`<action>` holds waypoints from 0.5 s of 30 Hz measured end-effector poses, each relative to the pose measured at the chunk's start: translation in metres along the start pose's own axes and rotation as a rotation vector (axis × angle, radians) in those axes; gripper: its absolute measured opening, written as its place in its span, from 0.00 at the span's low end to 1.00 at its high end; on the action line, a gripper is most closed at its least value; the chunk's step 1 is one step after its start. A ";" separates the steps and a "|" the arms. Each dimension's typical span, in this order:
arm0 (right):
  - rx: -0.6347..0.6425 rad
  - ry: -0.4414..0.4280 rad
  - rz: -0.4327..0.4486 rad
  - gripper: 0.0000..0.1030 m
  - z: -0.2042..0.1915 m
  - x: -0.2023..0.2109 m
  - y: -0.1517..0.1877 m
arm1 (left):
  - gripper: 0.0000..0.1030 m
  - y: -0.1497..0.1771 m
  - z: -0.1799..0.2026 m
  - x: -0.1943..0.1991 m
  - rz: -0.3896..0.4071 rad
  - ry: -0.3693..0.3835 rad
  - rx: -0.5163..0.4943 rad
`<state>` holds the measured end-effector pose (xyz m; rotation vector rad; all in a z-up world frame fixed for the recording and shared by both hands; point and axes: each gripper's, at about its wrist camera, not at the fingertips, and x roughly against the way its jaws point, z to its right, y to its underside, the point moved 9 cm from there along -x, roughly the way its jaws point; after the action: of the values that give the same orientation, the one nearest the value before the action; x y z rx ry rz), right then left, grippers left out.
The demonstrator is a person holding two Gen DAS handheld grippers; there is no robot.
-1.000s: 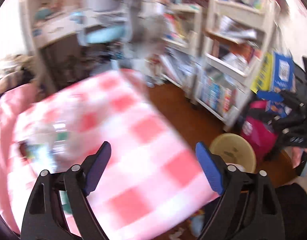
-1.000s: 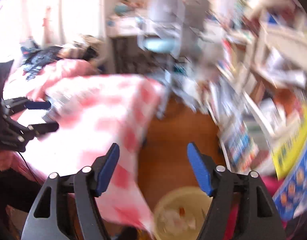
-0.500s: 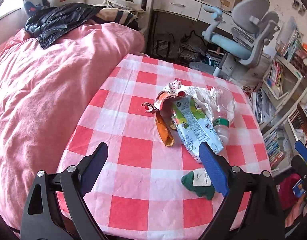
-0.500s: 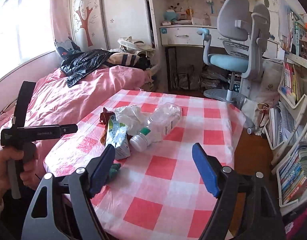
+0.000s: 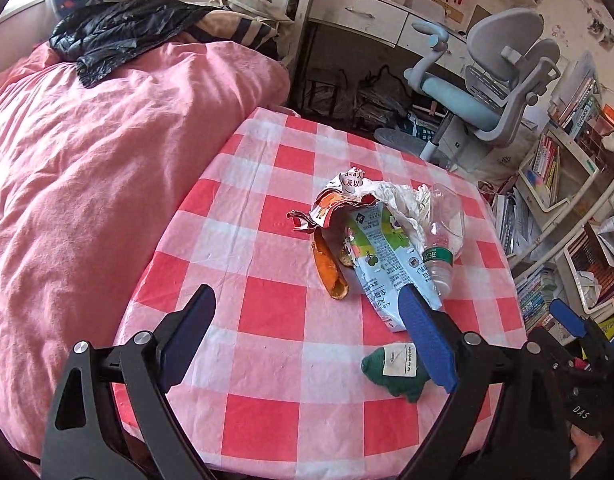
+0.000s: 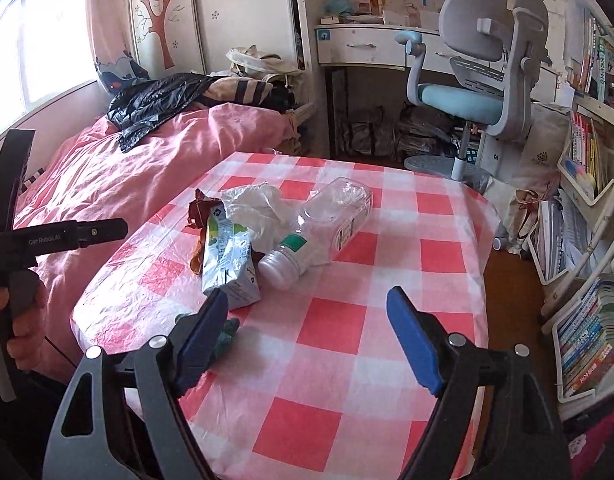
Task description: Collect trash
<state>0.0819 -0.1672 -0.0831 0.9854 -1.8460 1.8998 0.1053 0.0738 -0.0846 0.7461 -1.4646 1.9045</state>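
A heap of trash lies on the red-and-white checked table (image 5: 267,312): a flattened milk carton (image 5: 387,260), an orange peel (image 5: 327,268), a torn red wrapper (image 5: 331,204), crumpled white plastic (image 5: 403,200), a clear plastic bottle (image 5: 443,236) and a green cloth scrap (image 5: 395,368). In the right wrist view the carton (image 6: 227,260) and the bottle (image 6: 323,228) lie ahead. My left gripper (image 5: 307,328) is open and empty above the table's near part. My right gripper (image 6: 307,336) is open and empty, near the carton.
A bed with a pink duvet (image 5: 87,180) borders the table's left side. A desk chair (image 5: 491,80) stands behind the table. Bookshelves (image 6: 587,240) line the right. The wood floor (image 6: 511,312) shows between table and shelves.
Both grippers swung from the floor, bin and shelves back to the table. Over the last half second they moved a little closer to the trash. Both stay open.
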 end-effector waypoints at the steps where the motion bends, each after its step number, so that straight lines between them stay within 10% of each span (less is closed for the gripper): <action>1: 0.003 0.002 -0.002 0.76 0.000 -0.001 0.000 | 0.86 0.000 0.000 0.000 0.000 0.000 0.001; 15: 0.025 0.012 -0.014 0.77 -0.002 -0.004 0.002 | 0.87 0.004 0.002 -0.004 -0.014 -0.002 -0.006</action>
<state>0.0832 -0.1643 -0.0873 0.9895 -1.8082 1.9212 0.1051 0.0710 -0.0896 0.7537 -1.4619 1.8885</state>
